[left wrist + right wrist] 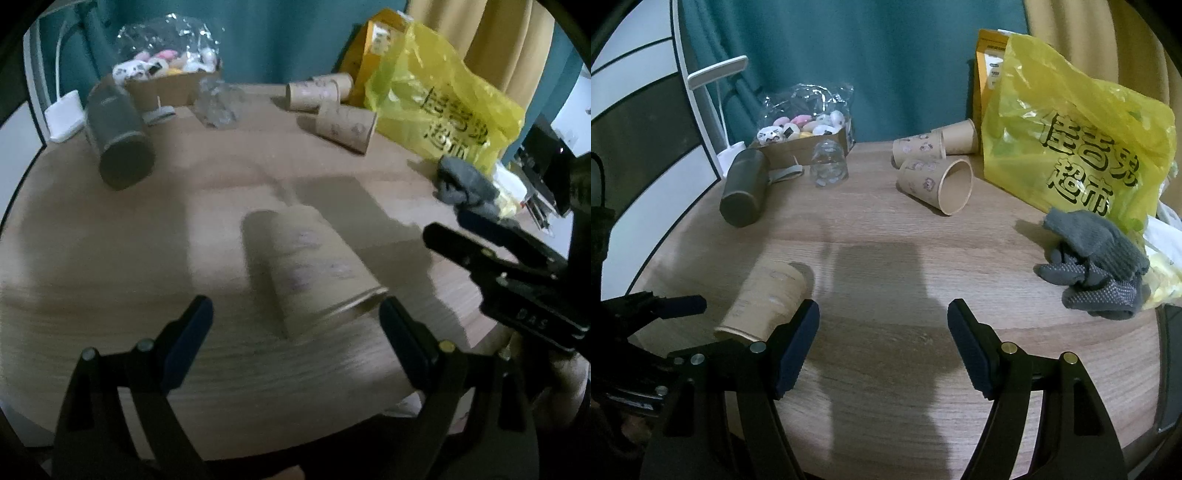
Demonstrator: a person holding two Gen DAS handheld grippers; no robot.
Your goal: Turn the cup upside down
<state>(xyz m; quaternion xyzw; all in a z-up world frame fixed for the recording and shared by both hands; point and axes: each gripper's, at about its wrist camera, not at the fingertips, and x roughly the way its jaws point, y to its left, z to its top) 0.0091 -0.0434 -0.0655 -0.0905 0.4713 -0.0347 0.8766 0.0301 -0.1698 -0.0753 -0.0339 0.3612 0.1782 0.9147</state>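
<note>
A brown paper cup [306, 269] stands upside down on the wooden table [110, 258], rim down, blurred in the left wrist view. It also shows in the right wrist view [764, 299] at the lower left. My left gripper [295, 317] is open, its fingers either side of the cup's rim without holding it. My right gripper [882, 332] is open and empty over bare table, to the right of the cup. It shows in the left wrist view [480, 254] at the right.
Three more paper cups [934, 181] lie on their sides at the back. A dark bottle [744, 188] and a glass jar [829, 164] lie at the back left by a toy box [801, 142]. A yellow bag [1071, 140] and grey gloves [1097, 266] sit right.
</note>
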